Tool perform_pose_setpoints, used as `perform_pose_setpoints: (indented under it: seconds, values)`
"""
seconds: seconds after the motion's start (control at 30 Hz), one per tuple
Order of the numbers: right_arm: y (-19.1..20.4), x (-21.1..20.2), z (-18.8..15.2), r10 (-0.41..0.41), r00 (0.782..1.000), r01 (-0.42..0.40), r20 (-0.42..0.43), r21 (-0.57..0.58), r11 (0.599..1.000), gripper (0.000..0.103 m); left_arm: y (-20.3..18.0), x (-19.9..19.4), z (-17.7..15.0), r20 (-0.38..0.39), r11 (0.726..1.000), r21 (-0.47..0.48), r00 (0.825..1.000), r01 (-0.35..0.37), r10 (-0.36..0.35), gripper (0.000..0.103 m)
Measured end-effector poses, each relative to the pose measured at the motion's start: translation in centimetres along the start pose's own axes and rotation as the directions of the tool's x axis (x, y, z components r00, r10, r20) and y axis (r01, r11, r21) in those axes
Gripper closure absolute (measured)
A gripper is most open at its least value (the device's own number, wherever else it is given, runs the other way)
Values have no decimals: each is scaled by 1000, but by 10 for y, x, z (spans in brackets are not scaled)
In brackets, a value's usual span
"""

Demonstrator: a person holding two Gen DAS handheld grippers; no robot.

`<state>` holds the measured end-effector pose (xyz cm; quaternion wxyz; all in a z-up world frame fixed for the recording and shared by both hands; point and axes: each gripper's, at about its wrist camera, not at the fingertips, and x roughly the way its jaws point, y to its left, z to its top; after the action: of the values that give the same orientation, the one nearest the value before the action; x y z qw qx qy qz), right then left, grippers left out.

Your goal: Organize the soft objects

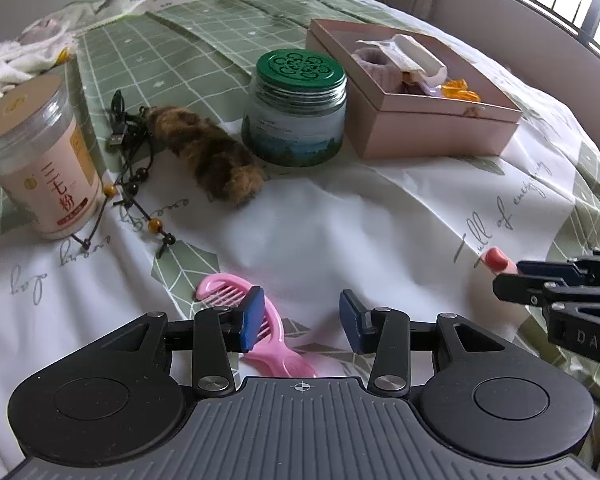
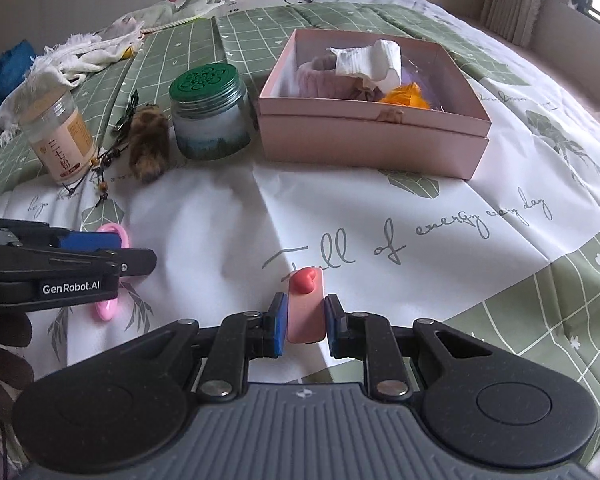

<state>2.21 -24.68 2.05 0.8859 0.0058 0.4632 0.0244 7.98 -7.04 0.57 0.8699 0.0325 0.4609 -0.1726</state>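
A pink open box [image 2: 374, 148] [image 1: 432, 136] stands on the bed and holds a purple knit item [image 2: 324, 76], a white sock [image 2: 374, 60] and an orange piece [image 2: 406, 98]. A brown furry scrunchie [image 1: 206, 154] [image 2: 148, 148] lies left of the box. My right gripper [image 2: 305, 324] is shut on a pink flat block with a red heart [image 2: 306, 308], low over the sheet; it also shows in the left wrist view [image 1: 512, 272]. My left gripper [image 1: 302, 320] is open above a pink comb [image 1: 260, 332].
A green-lidded glass jar [image 1: 296, 120] [image 2: 210, 116] and a clear jar of powder [image 1: 36, 160] [image 2: 60, 136] stand near the scrunchie. A black beaded cord and USB cable [image 1: 130, 152] lie between them. White cloths [image 2: 72, 60] lie at the far left.
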Motion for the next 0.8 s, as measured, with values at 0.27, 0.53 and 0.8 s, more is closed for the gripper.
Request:
perform_pose_setpoints:
  seconds: [0.27, 0.53, 0.8]
  values:
    - [-1, -1, 1, -2, 1000, 2, 8, 2, 1000, 84, 22, -24, -15, 38, 990, -104, 994, -94, 99, 61]
    - [1, -1, 1, -3, 1000, 3, 3, 0, 1000, 84, 11, -3, -14, -14, 999, -29, 999, -34, 34, 17]
    - [2, 3, 0, -17, 1000, 16, -7, -17, 1000, 84, 4, -12, -15, 102, 999, 35, 995, 3, -7, 24]
